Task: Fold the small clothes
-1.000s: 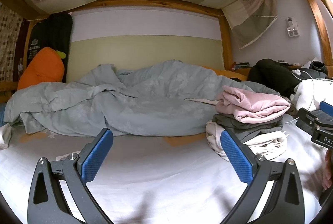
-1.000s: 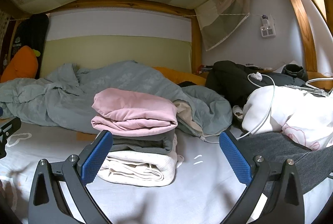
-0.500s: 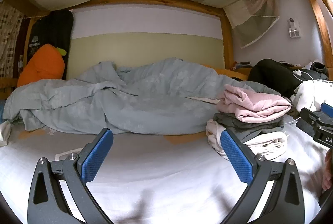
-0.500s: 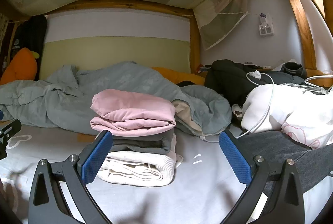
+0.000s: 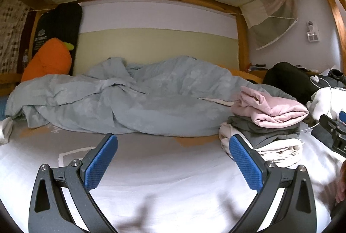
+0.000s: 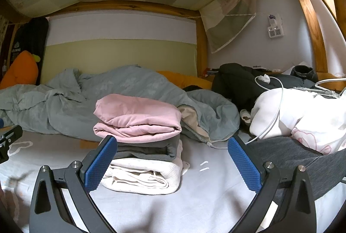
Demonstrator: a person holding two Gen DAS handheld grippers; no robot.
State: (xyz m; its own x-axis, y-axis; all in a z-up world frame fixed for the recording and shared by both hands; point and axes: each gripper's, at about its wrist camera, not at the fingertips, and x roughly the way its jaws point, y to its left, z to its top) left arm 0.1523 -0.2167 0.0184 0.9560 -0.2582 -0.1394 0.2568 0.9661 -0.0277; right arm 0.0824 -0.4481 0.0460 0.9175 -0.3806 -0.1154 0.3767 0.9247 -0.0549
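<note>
- Both our left tongs (image 5: pixel 173 159) and right tongs (image 6: pixel 172 160) hang spread and empty above the bed (image 6: pixel 194 207).
- Just beyond them, the stack of folded clothes (image 6: pixel 140 144) could topple if we nudge it.
- Right of the stack, the white cable (image 6: pixel 274 118) might snag when we reach for the grey garment (image 6: pixel 287 155).

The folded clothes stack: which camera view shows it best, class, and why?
Right wrist view: the folded clothes stack sits near centre, all three layers clear. Left wrist view shows it at the right, smaller, partly behind a blue pad.
</note>
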